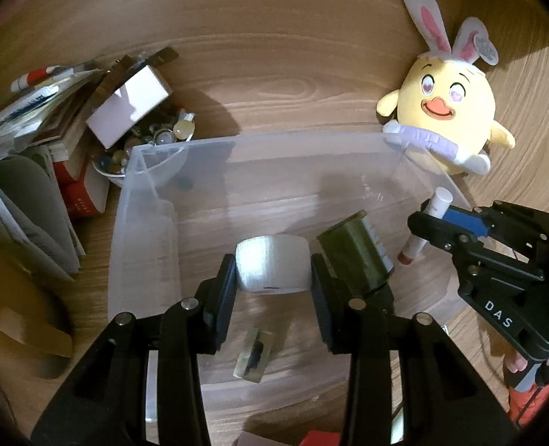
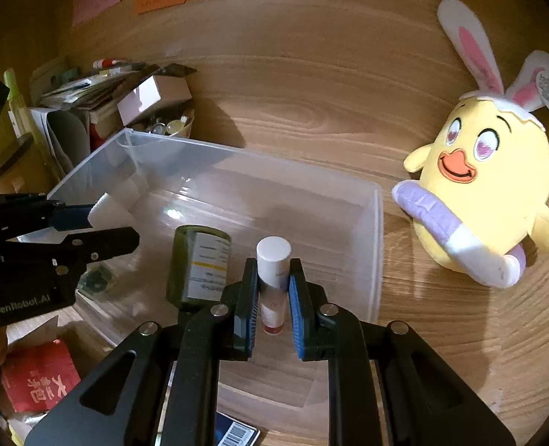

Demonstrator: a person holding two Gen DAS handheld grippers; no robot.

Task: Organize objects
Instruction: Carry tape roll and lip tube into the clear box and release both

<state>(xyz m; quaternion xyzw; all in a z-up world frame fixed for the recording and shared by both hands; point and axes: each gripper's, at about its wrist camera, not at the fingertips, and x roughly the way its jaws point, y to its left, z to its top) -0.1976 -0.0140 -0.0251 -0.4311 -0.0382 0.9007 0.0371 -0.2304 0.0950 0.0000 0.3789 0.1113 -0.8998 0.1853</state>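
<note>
1. The left wrist camera sits just behind the left gripper (image 1: 273,264), looks forward and steeply down along its fingers, and hangs close over the near rim of the clear plastic bin (image 1: 259,137) on the wooden table (image 1: 274,74).
2. The right wrist camera sits just behind the right gripper (image 2: 273,275), also tilted down, close above the same bin (image 2: 237,156) from its other near corner.
3. Both views share the bin, the green jar (image 1: 352,256) (image 2: 196,267), the plush chick (image 1: 449,111) (image 2: 490,186) and the cluttered books (image 1: 32,148) (image 2: 81,93).
4. Each view catches the other gripper at its edge: the right one (image 1: 434,219) at right, the left one (image 2: 99,223) at left.
</note>
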